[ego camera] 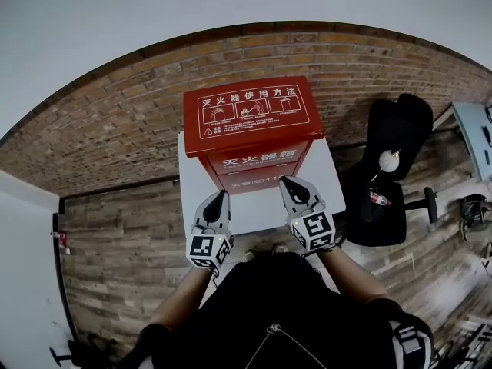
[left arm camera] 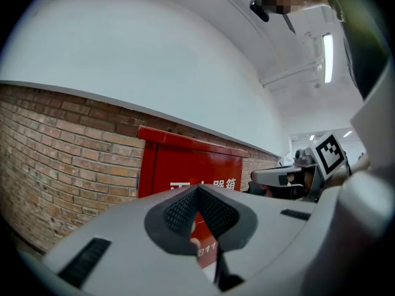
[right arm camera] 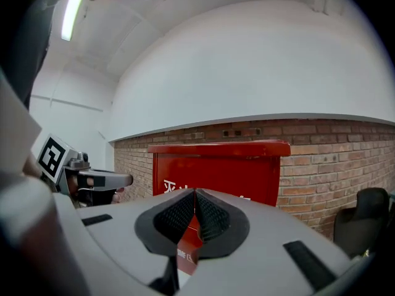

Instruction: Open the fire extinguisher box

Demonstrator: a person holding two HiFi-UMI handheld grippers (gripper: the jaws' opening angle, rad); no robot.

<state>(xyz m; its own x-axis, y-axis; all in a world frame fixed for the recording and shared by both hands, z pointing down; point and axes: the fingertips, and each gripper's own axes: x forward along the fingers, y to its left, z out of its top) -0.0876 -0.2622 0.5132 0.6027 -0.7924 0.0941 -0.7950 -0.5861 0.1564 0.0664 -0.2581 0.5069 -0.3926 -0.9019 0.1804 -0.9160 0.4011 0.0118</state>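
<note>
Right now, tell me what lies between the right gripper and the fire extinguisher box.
Nothing: the stretch from right gripper to fire extinguisher box is bare, as the right gripper view shows.

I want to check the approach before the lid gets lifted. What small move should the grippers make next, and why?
Probably ease both forward toward the front edge of the lid. The left gripper and right gripper are both shut and empty. They hang short of the red fire extinguisher box, and its lid looks closed.
</note>
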